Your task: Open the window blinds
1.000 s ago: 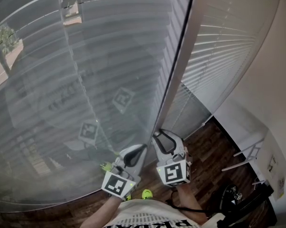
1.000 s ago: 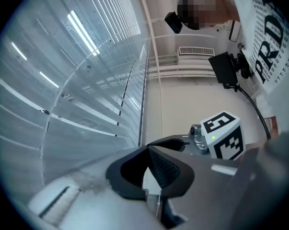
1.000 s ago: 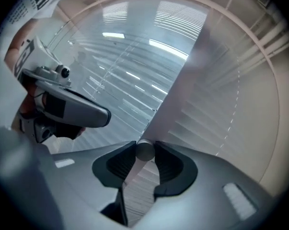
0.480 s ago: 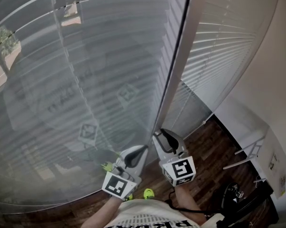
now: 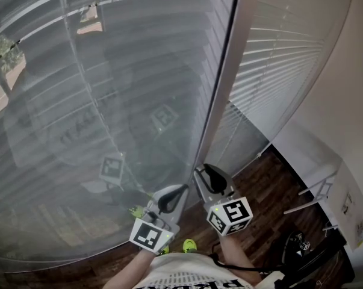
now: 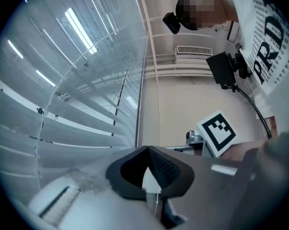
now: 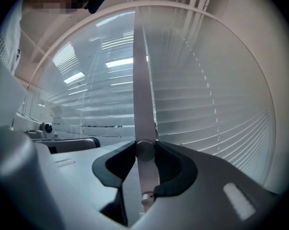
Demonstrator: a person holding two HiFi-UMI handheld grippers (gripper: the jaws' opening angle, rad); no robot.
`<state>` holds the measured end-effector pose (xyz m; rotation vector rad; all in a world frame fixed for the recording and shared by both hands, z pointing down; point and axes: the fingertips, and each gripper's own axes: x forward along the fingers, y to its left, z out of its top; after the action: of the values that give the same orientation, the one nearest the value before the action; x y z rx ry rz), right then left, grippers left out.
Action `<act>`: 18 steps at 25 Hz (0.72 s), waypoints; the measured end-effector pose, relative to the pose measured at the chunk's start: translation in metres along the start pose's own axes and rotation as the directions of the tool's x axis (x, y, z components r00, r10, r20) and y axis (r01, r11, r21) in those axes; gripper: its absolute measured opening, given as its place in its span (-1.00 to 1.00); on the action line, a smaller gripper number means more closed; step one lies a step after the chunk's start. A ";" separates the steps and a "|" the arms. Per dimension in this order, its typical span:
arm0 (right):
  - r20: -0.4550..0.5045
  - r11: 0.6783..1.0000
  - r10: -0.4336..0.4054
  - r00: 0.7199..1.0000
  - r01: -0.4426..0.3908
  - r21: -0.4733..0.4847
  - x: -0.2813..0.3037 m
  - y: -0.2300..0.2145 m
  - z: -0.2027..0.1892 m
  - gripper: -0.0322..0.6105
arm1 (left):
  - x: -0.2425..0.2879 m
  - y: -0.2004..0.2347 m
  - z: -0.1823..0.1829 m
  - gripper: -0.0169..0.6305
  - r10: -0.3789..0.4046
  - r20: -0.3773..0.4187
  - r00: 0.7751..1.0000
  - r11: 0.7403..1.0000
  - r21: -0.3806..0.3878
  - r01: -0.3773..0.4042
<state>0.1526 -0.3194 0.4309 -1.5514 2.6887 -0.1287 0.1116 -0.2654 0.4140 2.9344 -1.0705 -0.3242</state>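
Looking at white horizontal-slat window blinds (image 5: 109,89) across the far side, slats mostly shut. Have the long grey round tilt wand (image 7: 143,99) clamped in the right gripper (image 7: 145,152). Runs straight up from the jaws, long axis vertical, on the near side of the slats. Parked just left of it: left gripper (image 6: 148,169), jaws together, nothing clearly held. Probably calls for a roll about the wand's own axis, right hand only.

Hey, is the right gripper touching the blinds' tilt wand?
Touching. The right gripper view shows the tilt wand running down between the right gripper's two pads, which press against it on both sides.
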 end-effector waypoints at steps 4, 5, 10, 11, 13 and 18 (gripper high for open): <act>-0.002 1.000 0.001 1.000 -0.001 -0.013 0.001 0.000 0.000 -0.51 | 0.001 0.000 -0.001 -0.98 -0.001 0.000 1.000 1.000 0.002 0.001; -0.004 1.000 0.000 1.000 0.000 -0.015 0.000 0.000 0.000 -0.51 | 0.002 0.000 -0.001 -0.98 -0.001 -0.001 1.000 1.000 0.000 0.001; -0.006 1.000 0.000 1.000 0.000 -0.026 0.001 0.000 0.000 -0.51 | 0.003 0.001 -0.001 -0.98 0.001 -0.002 1.000 1.000 -0.006 -0.001; -0.008 1.000 0.000 1.000 -0.001 -0.027 0.001 0.000 0.000 -0.51 | 0.003 0.001 -0.001 -0.97 0.000 -0.002 1.000 1.000 -0.003 0.000; -0.011 0.999 -0.001 1.000 0.001 -0.032 0.001 0.000 -0.001 -0.50 | 0.003 0.001 -0.001 -0.98 -0.002 -0.003 1.000 1.000 0.001 0.002; -0.062 0.991 -0.015 0.998 0.006 -0.135 0.001 0.001 -0.002 -0.50 | 0.003 0.001 0.001 -0.98 -0.001 0.002 1.000 1.000 -0.004 0.001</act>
<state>0.1510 -0.3198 0.4325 -1.6237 2.7912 0.0054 0.1131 -0.2682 0.4120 2.9318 -1.0672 -0.3296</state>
